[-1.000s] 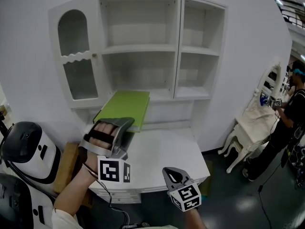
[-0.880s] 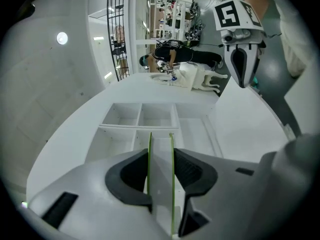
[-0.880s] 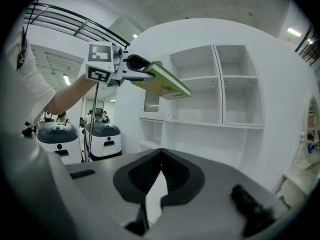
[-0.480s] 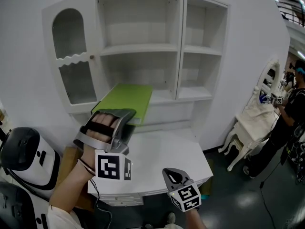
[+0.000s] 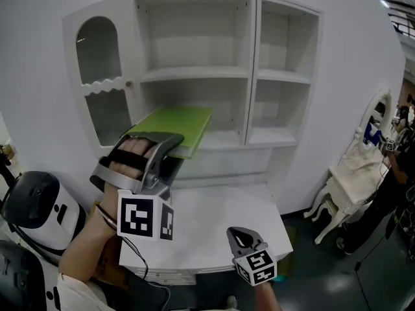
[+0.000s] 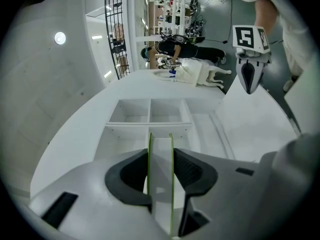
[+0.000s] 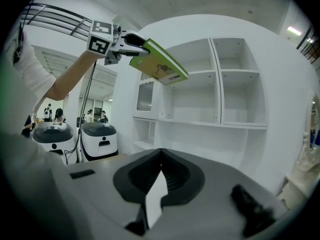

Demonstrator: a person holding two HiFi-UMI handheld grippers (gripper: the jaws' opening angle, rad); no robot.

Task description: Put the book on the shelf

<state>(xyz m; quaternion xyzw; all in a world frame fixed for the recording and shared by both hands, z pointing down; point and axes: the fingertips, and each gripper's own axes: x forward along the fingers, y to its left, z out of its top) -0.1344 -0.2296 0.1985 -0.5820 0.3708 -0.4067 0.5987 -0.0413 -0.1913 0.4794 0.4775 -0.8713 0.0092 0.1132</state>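
Observation:
A thin book with green covers [image 5: 178, 125] is held flat, about level with the lower middle shelf of the white shelf unit [image 5: 194, 74]. My left gripper [image 5: 170, 149] is shut on its near edge; in the left gripper view both pads press the book [image 6: 161, 184] from either side. The right gripper view shows the book [image 7: 159, 61] raised high in front of the shelves, with the left gripper [image 7: 131, 40] behind it. My right gripper [image 5: 241, 237] hangs low over the white desk [image 5: 220, 206], shut, with nothing between its jaws.
The shelf unit has an arched door compartment [image 5: 97, 83] at left and narrower open shelves [image 5: 282, 76] at right. White rounded machines [image 5: 39, 203] stand on the floor at left. A white dressing table with a mirror [image 5: 363, 154] stands at right, a person [image 5: 402, 167] beside it.
My left gripper has lifted the book higher and further toward the shelves. The right gripper has stayed low near the desk's front edge.

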